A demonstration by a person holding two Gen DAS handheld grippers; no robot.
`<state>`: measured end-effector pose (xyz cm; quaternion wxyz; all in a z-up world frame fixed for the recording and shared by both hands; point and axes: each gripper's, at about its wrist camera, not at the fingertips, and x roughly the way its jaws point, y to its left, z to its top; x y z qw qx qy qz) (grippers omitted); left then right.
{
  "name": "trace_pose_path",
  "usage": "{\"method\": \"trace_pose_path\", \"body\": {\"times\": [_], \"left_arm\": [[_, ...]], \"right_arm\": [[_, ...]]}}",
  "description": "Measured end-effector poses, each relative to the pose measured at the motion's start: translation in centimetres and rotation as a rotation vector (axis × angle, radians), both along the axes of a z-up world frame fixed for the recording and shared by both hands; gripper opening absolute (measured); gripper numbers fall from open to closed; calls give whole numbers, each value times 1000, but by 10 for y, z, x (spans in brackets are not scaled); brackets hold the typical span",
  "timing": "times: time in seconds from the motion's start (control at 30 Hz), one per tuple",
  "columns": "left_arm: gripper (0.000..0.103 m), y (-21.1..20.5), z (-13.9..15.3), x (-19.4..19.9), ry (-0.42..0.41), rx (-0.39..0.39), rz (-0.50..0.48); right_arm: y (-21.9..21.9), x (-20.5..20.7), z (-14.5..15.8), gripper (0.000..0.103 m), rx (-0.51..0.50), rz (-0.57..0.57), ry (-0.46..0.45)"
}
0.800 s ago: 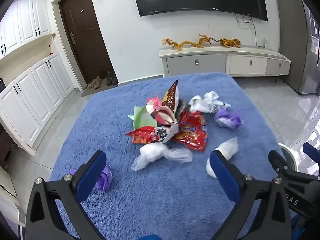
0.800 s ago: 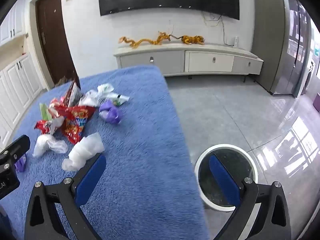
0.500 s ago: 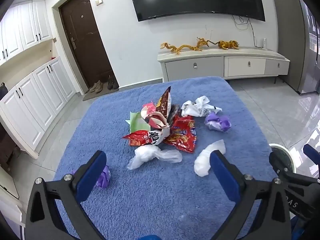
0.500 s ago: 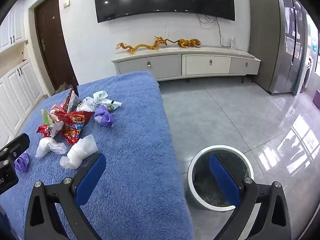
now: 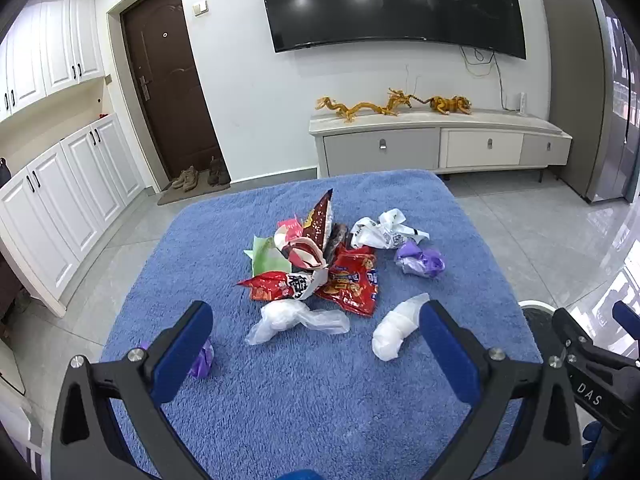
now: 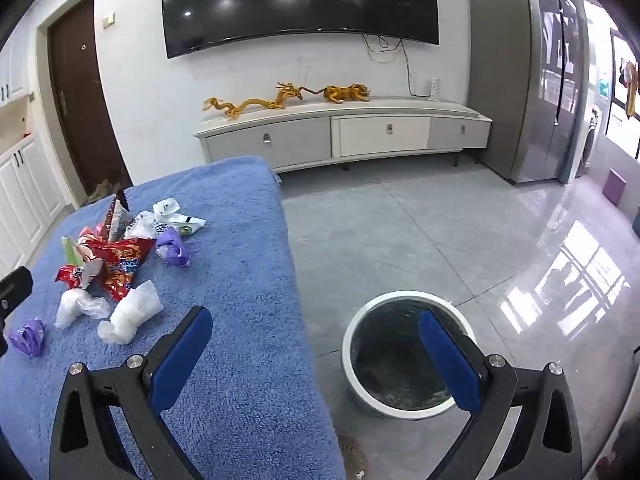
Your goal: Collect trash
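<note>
In the left wrist view the left tongs hang released above the blue worktop, where loose snack wrappers could slip out; in the right wrist view the right tongs gape empty, and a drop could miss the floor bin.

A heap of crumpled snack wrappers, red, maroon and green, is piled near the middle of the blue fleece cover. A white printed bag and a purple wad are seen toward the right edge. A clear plastic bag and a white crumpled bag lie nearer the front edge. A second purple scrap lies near the left edge. A round white-rimmed bin stands upright on the floor beside the right edge.
</note>
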<state>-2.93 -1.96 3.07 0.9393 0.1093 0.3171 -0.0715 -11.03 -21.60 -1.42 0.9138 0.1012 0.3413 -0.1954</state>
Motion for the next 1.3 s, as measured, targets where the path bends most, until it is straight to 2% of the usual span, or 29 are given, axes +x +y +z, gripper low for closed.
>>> {"method": "trace_pose_path", "body": {"times": [0.37,0.6,0.83,1.1,1.3], "left_arm": [[103,25,-7,6,11,-47,-55],[103,43,-13,10,48,-78,-95],[103,56,-10,6,38,-109,-113],[103,54,2,-5,21,-136,-181],[103,45,10,-9,-3,-154,-230]], "right_arm": [[28,2,14,103,-85,-27,19],[48,5,16,103,-123,-31,50],[60,2,19,103,-159,-31,68],[59,-3,26,103,-169,-45,68],[55,-12,44,103,-181,-69,16]]}}
